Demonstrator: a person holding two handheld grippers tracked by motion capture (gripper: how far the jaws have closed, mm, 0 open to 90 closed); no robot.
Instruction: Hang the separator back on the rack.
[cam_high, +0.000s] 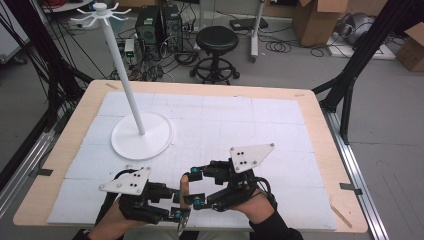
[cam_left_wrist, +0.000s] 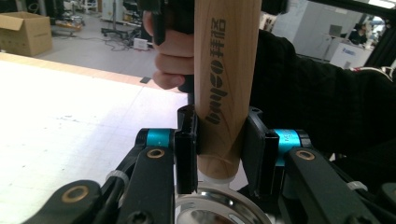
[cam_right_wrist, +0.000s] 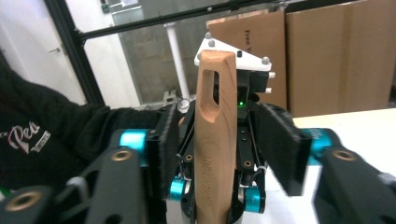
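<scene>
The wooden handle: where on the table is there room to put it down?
The wooden handle sits in the left claw. Free patches: the white mat right of the white stand's round base, up to the far edge, and the near right corner. Crowded: the near middle, where both claws meet, right claw included, and the spot under the stand.

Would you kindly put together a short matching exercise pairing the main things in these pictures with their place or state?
Things:
1. wooden handle
2. left gripper
3. right gripper
4. white stand

States:
A. fingers apart on either side of the handle
B. upright on the table's far left
C. fingers clamped on the wood
D. slotted at its top end

Pairs: 1-D, 2-C, 3-A, 4-B
</scene>
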